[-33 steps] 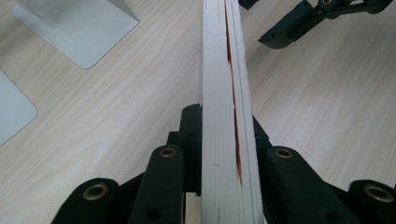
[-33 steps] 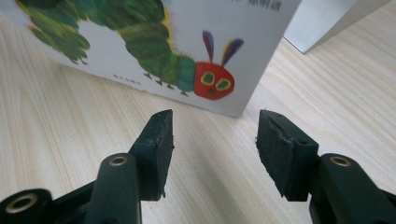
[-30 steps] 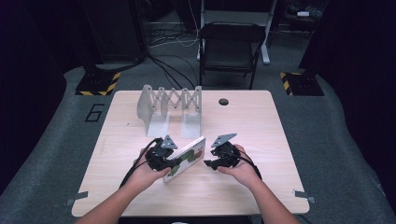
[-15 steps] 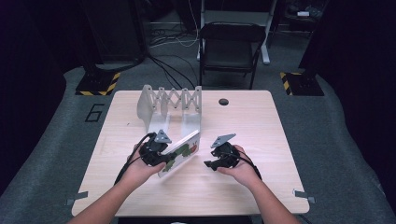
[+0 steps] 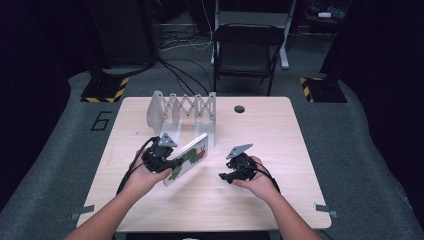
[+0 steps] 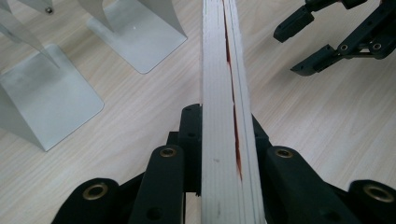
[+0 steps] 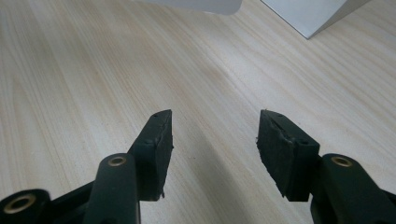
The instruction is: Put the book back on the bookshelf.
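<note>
a book [image 5: 186, 159] is clamped edge-on by the left gripper [image 5: 167, 162] at frame centre (right gripper [image 5: 226, 176] is held open, empty)

Matt pale wood-grain table [image 5: 280, 130], smooth grey metal rack [image 5: 182, 107], cardboard book [image 5: 187, 159]

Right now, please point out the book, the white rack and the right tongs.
book [image 5: 187, 158], high view, on its picture cover.
white rack [image 5: 186, 106], high view, on its lattice.
right tongs [image 7: 214, 140], right gripper view, between the open tips.

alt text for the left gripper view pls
The left gripper clamps a thin white book by its edge, above a pale wooden table. White metal rack feet stand at upper left; the right gripper, jaws open, at upper right.
</note>
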A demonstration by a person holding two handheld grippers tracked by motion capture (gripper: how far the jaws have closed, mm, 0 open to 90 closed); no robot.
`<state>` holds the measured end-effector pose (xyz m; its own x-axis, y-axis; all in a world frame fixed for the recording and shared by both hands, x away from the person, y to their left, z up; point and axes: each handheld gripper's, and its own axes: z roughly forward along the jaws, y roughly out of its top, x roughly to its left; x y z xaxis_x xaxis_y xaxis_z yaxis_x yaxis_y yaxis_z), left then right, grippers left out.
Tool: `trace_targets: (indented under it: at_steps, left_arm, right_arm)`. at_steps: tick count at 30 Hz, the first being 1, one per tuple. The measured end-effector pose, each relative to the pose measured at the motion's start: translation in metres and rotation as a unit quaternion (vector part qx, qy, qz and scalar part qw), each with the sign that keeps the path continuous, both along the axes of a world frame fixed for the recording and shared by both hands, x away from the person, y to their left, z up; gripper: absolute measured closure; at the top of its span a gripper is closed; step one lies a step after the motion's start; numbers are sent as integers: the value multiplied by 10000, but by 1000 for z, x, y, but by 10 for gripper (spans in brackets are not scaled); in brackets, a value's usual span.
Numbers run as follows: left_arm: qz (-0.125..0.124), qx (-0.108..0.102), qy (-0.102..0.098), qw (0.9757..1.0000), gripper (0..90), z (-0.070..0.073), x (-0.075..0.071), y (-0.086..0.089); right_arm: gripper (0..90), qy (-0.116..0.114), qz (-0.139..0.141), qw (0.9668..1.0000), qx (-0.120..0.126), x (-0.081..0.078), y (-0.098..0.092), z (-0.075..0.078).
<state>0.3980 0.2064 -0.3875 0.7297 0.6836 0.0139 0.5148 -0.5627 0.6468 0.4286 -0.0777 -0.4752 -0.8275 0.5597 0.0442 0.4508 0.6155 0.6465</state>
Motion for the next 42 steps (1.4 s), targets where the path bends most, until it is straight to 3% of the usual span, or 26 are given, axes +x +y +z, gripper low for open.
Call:
trace_targets:
  at_steps: [19,31,42]
  left_arm:
    - [178,-1,-108,9998,758,24,2,15]
    - [426,-33,-174,9989,758,45,7,30]
    - [801,-83,-193,9966,758,57,13,48]
  right_arm:
    - [450,26,-45,10000,14,0,-2,-1]
    - [447,97,-70,9999,38,0,-4,-2]
    - [447,77,-61,9999,50,1,-4,-3]
